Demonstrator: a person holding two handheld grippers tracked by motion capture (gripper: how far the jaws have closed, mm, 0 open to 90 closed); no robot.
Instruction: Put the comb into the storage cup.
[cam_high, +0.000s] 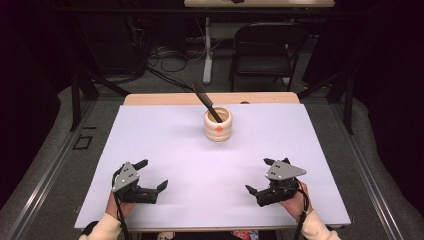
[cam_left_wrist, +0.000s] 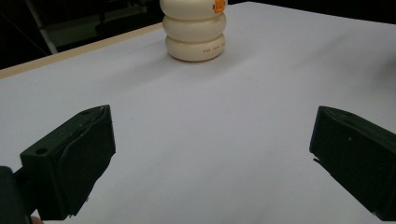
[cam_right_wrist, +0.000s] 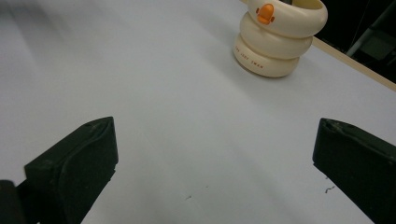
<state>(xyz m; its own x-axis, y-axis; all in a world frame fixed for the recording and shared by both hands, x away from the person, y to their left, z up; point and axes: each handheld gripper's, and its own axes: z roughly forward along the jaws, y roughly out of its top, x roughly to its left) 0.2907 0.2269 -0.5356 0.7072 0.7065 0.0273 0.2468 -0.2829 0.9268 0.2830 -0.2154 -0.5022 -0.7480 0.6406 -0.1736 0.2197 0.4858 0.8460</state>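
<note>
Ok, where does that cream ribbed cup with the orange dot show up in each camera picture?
High view: cream cup at centre, toward the table's far edge, dark tool leaning in it.
Left gripper view: top centre, rim cut off.
Right gripper view: upper right.
Shared landmark: its orange mark.

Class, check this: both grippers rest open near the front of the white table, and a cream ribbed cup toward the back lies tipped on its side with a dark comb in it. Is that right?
Not quite. The cream ribbed cup stands upright, as the high view shows, with the dark comb leaning out of it. The left gripper and right gripper do rest open near the front of the white table.
</note>
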